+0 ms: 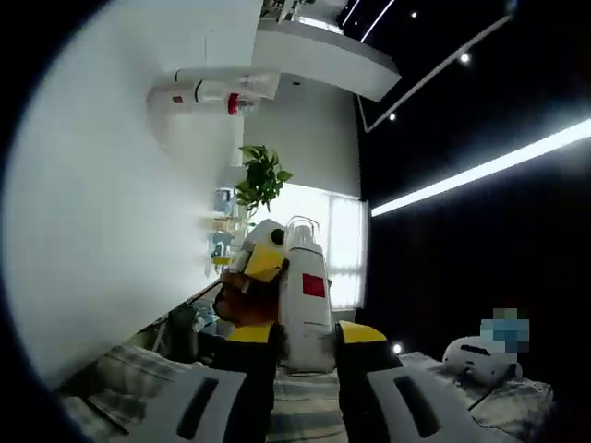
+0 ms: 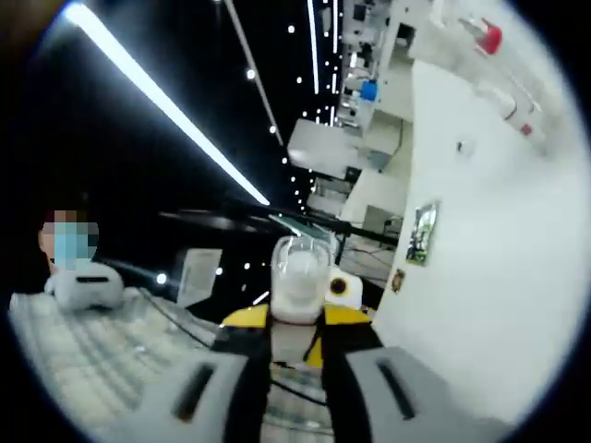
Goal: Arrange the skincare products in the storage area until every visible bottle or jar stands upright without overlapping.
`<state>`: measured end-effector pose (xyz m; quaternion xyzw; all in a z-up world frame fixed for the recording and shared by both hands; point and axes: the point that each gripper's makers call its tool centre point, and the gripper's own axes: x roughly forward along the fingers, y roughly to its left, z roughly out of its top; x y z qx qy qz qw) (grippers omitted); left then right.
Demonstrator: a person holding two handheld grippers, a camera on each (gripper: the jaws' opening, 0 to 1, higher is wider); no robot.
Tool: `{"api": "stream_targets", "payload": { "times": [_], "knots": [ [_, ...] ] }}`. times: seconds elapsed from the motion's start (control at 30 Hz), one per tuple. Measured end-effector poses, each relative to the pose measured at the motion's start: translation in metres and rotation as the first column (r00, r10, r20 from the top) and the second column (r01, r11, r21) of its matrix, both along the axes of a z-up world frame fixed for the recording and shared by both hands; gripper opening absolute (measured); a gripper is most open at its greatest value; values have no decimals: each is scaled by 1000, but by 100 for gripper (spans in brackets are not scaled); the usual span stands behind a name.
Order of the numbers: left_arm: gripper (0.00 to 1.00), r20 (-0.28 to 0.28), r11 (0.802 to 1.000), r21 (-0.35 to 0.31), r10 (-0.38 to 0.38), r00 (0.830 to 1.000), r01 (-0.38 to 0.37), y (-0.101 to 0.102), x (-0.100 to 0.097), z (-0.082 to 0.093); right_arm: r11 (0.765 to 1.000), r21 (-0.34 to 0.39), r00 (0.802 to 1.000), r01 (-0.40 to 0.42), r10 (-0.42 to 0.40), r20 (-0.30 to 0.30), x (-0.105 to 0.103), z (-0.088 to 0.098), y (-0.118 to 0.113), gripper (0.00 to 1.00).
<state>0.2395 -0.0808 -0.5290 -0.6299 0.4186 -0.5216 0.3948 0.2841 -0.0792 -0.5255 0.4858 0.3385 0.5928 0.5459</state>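
- You can't read any lettering in either view.
- The white bottle point(image 1: 306, 305) carries a red square label, too blurred to read.
- The small picture point(image 2: 421, 233) on the wall is illegible too.

In the left gripper view the white bottle point(image 1: 307, 300) has its base hidden behind the jaws. In the right gripper view a clear-capped bottle point(image 2: 299, 277) is blurred, its lower body hidden between the jaws.

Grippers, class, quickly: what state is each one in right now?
Left gripper: shut on the white bottle with a red label.
Right gripper: shut on the clear-capped bottle.
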Motion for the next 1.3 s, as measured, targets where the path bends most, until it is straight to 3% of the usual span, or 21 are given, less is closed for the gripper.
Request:
{"api": "stream_targets", "payload": {
  "times": [0.2,0.27,0.33,0.47,0.57,0.7,0.73,0.87,0.93,1.1,1.13,1.17,1.2,1.23,1.27,1.3],
  "knots": [
    [25,52,999,10,-52,997,51,-6,-10,3,999,9,999,-36,36,-27,-4,-1,2,18],
    [24,163,997,71,-30,986,19,-8,-9,-4,1000,-3,1000,-16,16,-17,-1,-3,3,18],
    [23,212,995,98,-34,977,13,-9,-10,-6,1000,-10,1000,-3,3,-9,1,-3,7,19],
    [22,235,982,177,17,972,-60,-9,3,-17,990,-97,995,104,-102,19,17,-14,11,19],
    [22,267,959,267,20,963,-94,-8,9,-30,975,-173,990,140,-139,18,24,-26,14,20],
    [22,341,891,437,-36,939,-125,-7,12,-52,952,-257,985,163,-170,-6,28,-41,18,22],
    [22,348,882,454,-40,937,-131,-7,13,-54,945,-275,983,175,-185,-11,30,-44,17,22],
    [22,454,749,633,-156,877,-195,-5,19,-78,919,-340,974,202,-225,-31,35,-57,18,26],
    [22,489,709,667,-182,853,-230,-6,23,-81,905,-363,968,223,-251,-31,38,-61,17,23],
    [23,501,725,642,-151,852,-248,-10,29,-77,903,-351,961,247,-274,-29,45,-59,10,22],
    [23,513,732,634,-154,845,-251,-10,30,-76,907,-339,963,249,-270,-16,45,-56,9,22],
    [23,542,743,621,-175,822,-251,-11,29,-75,914,-332,969,236,-247,7,44,-54,8,22],
    [24,547,748,616,-181,818,-246,-11,28,-74,916,-330,971,228,-238,9,43,-53,8,22],
    [24,569,764,595,-184,801,-247,-12,28,-70,923,-318,974,219,-228,10,42,-51,7,22],
    [25,576,784,572,-177,798,-239,-12,27,-66,931,-301,977,208,-214,14,41,-48,6,22],
    [25,567,811,544,-164,807,-217,-13,24,-61,944,-269,982,188,-190,20,39,-42,7,22]
  ]
}}
